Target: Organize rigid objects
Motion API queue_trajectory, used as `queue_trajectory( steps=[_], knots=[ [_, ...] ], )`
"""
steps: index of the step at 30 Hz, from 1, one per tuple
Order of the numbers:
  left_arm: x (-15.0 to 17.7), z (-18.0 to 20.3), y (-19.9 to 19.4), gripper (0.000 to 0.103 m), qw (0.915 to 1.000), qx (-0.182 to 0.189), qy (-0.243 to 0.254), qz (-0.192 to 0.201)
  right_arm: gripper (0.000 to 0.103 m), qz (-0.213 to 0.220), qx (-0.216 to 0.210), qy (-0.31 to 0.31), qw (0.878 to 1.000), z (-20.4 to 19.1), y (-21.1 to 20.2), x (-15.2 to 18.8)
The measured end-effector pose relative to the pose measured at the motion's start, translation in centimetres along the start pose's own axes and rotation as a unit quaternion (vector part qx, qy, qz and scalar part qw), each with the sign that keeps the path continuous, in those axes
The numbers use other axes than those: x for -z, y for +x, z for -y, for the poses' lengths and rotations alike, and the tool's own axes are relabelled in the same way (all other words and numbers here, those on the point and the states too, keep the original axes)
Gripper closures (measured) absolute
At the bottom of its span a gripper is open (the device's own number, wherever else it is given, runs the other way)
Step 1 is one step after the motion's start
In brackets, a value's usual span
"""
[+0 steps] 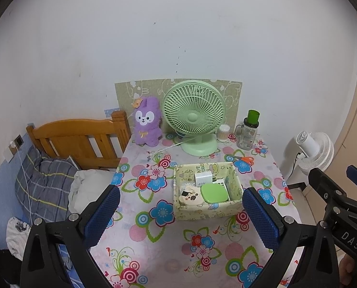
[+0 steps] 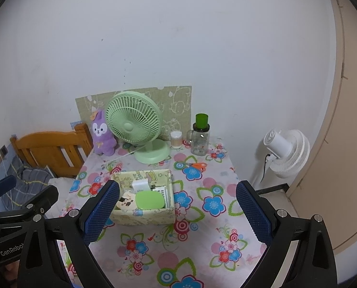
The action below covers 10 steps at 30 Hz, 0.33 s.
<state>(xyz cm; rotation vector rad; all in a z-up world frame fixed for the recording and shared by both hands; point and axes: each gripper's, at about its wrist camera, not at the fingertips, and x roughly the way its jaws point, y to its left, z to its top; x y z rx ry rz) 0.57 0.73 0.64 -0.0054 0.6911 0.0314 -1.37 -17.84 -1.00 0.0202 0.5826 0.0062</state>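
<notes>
Clearly, left hand-held gripper point(image 2: 1, 188) reads "GenRobot".

left gripper point(image 1: 181, 212): jaws spread wide, nothing between blue pads, held level and raised | right gripper point(image 2: 177, 210): jaws spread wide, nothing gripped, same height | side by side, close together, both aimed forward and slightly down
</notes>
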Motion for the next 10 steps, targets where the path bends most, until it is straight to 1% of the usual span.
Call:
queue_trajectory(
  steps=[10],
  knots=[
    [-0.02, -0.24, 0.31, 0.000, 1.0000, 0.001, -0.002, -0.005, 0.004, -0.007, 0.000, 0.001, 1.000, 0.00, 0.39, -0.13]
  ],
)
